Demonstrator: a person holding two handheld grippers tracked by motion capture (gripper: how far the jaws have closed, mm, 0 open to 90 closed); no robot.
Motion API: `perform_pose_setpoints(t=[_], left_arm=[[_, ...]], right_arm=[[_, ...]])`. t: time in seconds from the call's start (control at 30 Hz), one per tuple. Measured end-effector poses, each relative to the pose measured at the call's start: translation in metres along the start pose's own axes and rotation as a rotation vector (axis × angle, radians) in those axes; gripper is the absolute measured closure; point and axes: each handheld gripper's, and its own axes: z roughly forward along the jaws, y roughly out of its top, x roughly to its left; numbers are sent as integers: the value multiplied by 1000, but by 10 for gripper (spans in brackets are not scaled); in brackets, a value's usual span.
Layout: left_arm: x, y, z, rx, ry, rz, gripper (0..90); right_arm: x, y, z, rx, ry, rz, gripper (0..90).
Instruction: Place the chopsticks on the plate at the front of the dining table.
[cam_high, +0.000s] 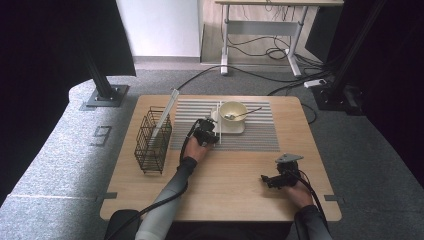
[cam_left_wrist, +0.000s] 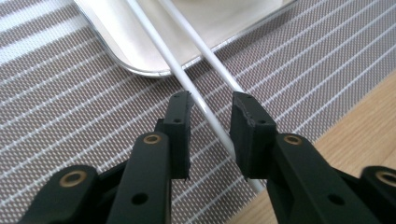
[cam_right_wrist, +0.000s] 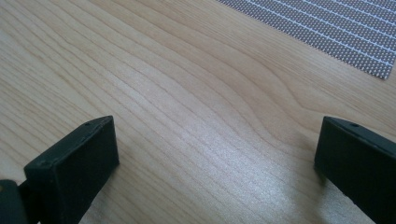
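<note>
The left gripper (cam_left_wrist: 211, 105) has its jaws spread astride one white chopstick (cam_left_wrist: 205, 109), whose long axis runs away toward the tray (cam_left_wrist: 140, 65).

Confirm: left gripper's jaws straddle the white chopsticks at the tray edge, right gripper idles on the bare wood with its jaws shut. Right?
Not quite. The right gripper does rest over bare wood, but its jaws stand wide open with nothing between them, as the right gripper view shows. The rest holds: the left gripper straddles the white chopsticks beside the tray.
</note>
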Motion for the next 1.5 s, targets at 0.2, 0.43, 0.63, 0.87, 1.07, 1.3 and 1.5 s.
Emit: perform_pose_setpoints(t=[0.2,0.43,0.63,0.87,1.07,1.3,1.5], left_arm=[[2,5,-2,-14,16,-3,759],[5,7,0,-35,14,-15,739],[3,10,-10,-92,6,-31,608],[-5,10,0,-70,19,-17,476],[-12,6,9,-56,34,3,542],[-15,6,12,-58,45,13,594],[-15,6,13,-57,46,15,600]], right_arm=[[0,0,0,0,0,0,0],[0,0,0,0,1,0,0],[0,0,0,-2,0,0,0],[0,0,0,-2,1,-1,0],[0,0,0,-2,1,-1,0],[0,0,0,-2,1,-1,0],[0,0,0,-2,1,-1,0]])
